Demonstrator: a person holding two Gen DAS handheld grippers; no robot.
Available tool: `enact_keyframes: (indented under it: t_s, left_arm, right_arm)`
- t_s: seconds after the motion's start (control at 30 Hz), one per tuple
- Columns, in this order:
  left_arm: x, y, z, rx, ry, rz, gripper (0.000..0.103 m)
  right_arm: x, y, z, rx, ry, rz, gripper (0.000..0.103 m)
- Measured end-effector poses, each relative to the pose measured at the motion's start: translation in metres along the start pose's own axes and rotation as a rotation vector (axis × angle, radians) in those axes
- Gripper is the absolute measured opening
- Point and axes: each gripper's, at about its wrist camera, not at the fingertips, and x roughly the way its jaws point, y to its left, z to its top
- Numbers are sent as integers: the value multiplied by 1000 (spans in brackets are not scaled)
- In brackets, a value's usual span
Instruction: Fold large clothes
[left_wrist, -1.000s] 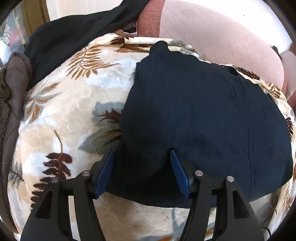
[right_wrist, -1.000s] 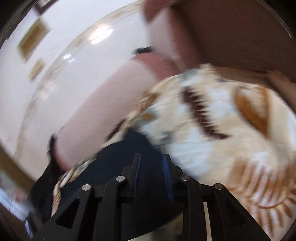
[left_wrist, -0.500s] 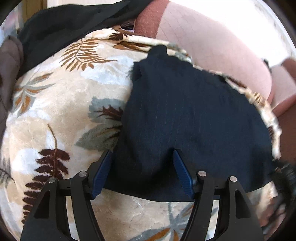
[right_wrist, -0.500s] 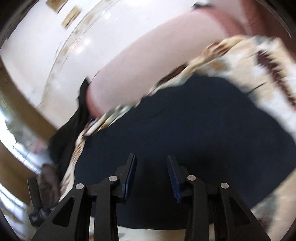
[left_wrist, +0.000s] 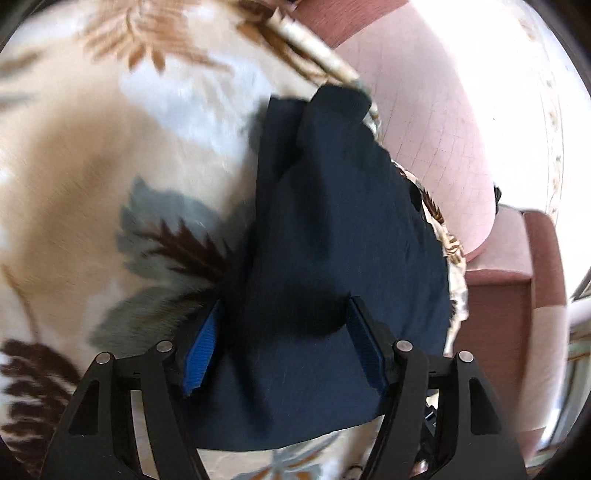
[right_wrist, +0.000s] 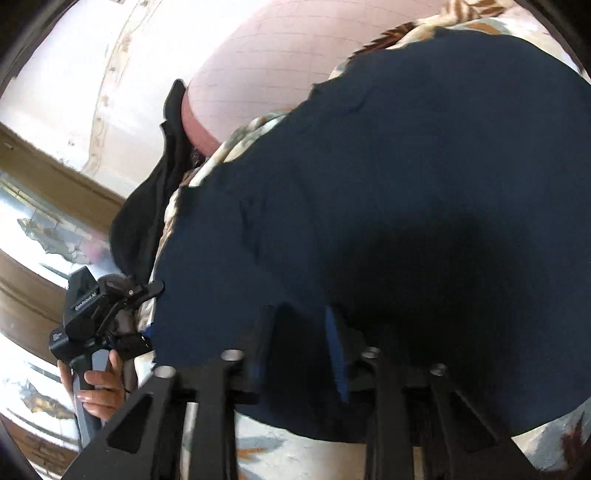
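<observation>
A dark navy garment (left_wrist: 332, 240) lies folded on a cream blanket (left_wrist: 92, 184) printed with leaves. My left gripper (left_wrist: 284, 332) hangs low over the garment's near end. Its jaws are opening, the cloth lies between the blue pads (left_wrist: 201, 354), and neither pad presses on it. In the right wrist view the navy garment (right_wrist: 406, 184) fills most of the frame. My right gripper (right_wrist: 304, 328) sits close above it with its jaws closing to a narrow gap. I cannot tell whether a fold is in that gap. The left gripper (right_wrist: 151, 314) shows there at the garment's left edge, held by a hand (right_wrist: 96, 387).
A pink quilted cushion (left_wrist: 424, 129) borders the blanket on the far right, with a reddish-brown upholstered arm (left_wrist: 491, 332) below it. A black garment (right_wrist: 147, 221) is bunched beyond the blanket's left edge, next to a brown window frame (right_wrist: 55, 173).
The left view has swung right and closer to the garment, and its jaws stand a little wider. The right gripper has dropped from facing the wall to just above the garment, and its jaws have narrowed.
</observation>
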Motion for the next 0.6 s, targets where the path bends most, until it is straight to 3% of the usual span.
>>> enact_keyframes:
  t_s: [0.13,0.23,0.27,0.3,0.37,0.43,0.6]
  left_arm:
    - [4,-10,-5,21,-10,-13,81]
    - [14,-24,-10,74,7,25,82]
    - [16,-32,-13,107,7,40,80]
    - [17,-40,-17,139,0,57,73]
    - [20,-52,-20,177,2,84,35]
    - [18,-61,-25,181,-1,72,23]
    - [3,-89,-35,213,-46,37,15]
  right_arm:
    - [-9,11,4,-2,-22,125,24]
    - [14,16,-7,-52,85,18,20]
    - [16,21,-9,-71,81,-9,22]
    - [16,24,-10,-82,77,-15,22]
    - [16,35,-11,-130,83,-47,22]
    - [15,38,-12,-136,84,-58,22]
    - [20,38,-3,-125,87,-52,22]
